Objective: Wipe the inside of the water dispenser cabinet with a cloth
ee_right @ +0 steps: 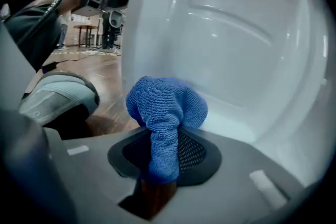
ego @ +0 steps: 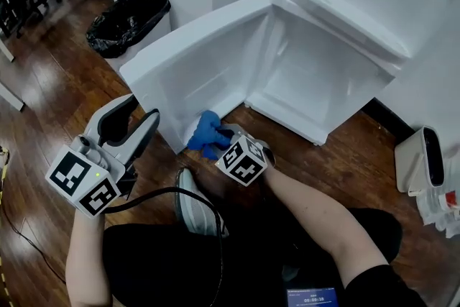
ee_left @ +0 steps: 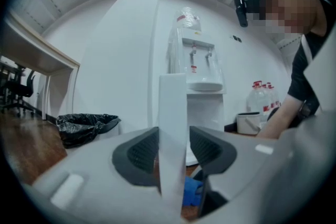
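The white water dispenser's cabinet (ego: 316, 75) stands open, its door (ego: 208, 61) swung out to the left. My left gripper (ego: 140, 122) has the door's outer edge (ee_left: 172, 113) between its pads and is shut on it. My right gripper (ego: 219, 136) is shut on a bunched blue cloth (ego: 206, 133), which sits low against the door's inner face near the floor. In the right gripper view the cloth (ee_right: 165, 113) bulges out past the jaws of the right gripper (ee_right: 165, 149) toward the white panel (ee_right: 236, 34). A bit of the cloth (ee_left: 191, 191) shows under the left gripper (ee_left: 172, 157).
A bin lined with a black bag (ego: 129, 21) stands left of the dispenser. A white appliance (ego: 424, 162) sits on the wooden floor at the right, with water bottles (ee_left: 262, 99) nearby. The person's shoe (ego: 194, 205) is just behind the right gripper.
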The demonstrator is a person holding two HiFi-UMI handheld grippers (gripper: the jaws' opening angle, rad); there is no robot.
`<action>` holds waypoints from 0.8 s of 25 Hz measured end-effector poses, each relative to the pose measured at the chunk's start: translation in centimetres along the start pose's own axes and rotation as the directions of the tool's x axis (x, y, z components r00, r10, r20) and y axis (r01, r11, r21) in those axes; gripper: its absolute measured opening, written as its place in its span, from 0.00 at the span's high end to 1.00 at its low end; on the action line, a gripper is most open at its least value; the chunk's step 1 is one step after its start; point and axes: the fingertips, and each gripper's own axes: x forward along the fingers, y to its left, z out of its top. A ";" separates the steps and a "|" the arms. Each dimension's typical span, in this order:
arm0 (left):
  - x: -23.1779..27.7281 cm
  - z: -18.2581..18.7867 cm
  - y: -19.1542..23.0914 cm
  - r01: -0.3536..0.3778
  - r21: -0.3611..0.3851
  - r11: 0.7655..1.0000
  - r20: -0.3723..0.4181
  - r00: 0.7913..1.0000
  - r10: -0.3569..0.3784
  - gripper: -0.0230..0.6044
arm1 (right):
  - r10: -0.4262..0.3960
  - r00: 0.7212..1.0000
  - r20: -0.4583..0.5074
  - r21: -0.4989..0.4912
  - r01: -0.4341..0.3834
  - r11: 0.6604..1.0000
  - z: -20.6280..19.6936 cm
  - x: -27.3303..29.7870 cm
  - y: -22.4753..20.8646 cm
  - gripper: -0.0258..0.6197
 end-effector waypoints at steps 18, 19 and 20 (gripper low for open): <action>0.0 -0.2 -0.4 0.006 0.010 1.000 -0.009 1.000 -0.006 0.68 | -0.415 0.904 -0.105 0.513 0.407 0.756 -5.8 -6.9 -17.5 0.78; 0.0 -0.2 -0.4 0.007 0.010 1.000 -0.008 1.000 -0.007 0.68 | -0.445 0.891 -0.086 0.518 0.422 0.744 -5.1 -7.7 -18.3 0.78; 0.0 -0.2 -0.5 0.009 0.010 1.000 -0.008 1.000 -0.009 0.68 | -0.484 0.873 -0.057 0.518 0.440 0.734 -3.9 -8.9 -19.3 0.79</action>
